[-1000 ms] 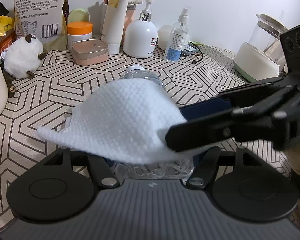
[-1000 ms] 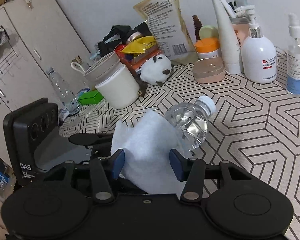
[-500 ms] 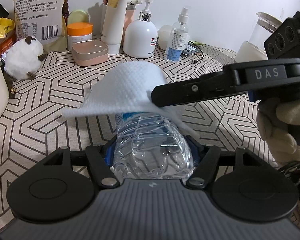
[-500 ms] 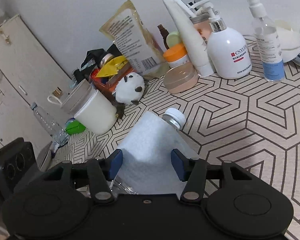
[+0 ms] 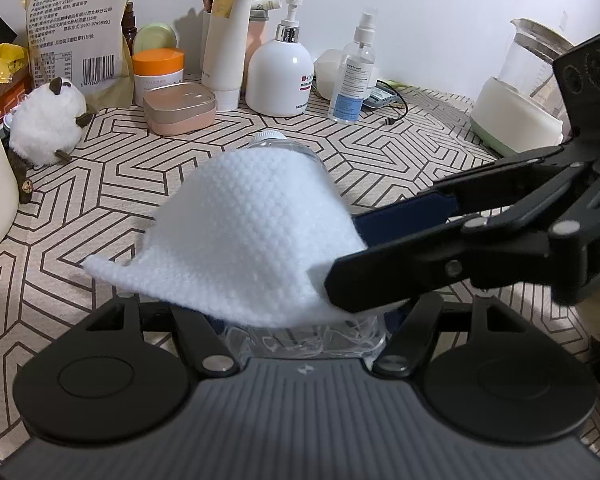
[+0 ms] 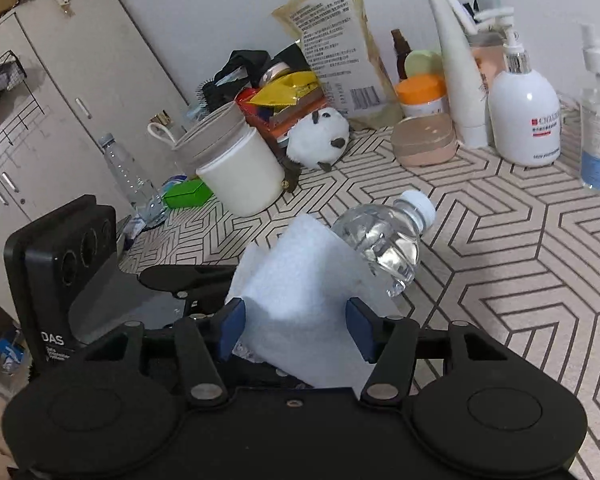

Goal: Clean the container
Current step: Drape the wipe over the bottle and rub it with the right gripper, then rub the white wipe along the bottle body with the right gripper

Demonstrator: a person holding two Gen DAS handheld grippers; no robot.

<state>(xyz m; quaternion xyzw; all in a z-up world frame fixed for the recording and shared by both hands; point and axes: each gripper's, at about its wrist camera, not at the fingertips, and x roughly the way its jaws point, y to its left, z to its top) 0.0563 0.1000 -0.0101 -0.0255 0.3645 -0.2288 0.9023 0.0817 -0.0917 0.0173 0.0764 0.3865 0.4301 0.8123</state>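
The step in hand is wiping the body of the clear plastic bottle (image 6: 384,242), the container to be cleaned. The left gripper (image 5: 300,330) has its jaws closed on the bottle's base and holds it tilted above the patterned counter (image 5: 140,168), the white cap pointing toward 12 o'clock in the left wrist view. In the right wrist view the bottle runs from the jaws up toward 1 o'clock, its neck and cap clear of the cloth.

The right gripper (image 6: 296,328) straddles the bottle with a white wipe cloth (image 5: 244,236) draped over it. Its jaws are opening, with cloth and bottle between them; the blue pads sit at the cloth's edges, and whether they press through it I cannot tell. In the left wrist view this gripper comes in from 3 o'clock.

The next move, as I judge it, calls for another pass toward the cap, with the cloth kept wrapped round the curved wall and the left grip steady so the slick bottle does not twist.

Against half a second ago, the cloth has come back down the bottle: it then sat near the neck with the lower body bare, and it now covers the lower body. The picture closely matches that of a second ago, so this reads as a back-and-forth stroke.
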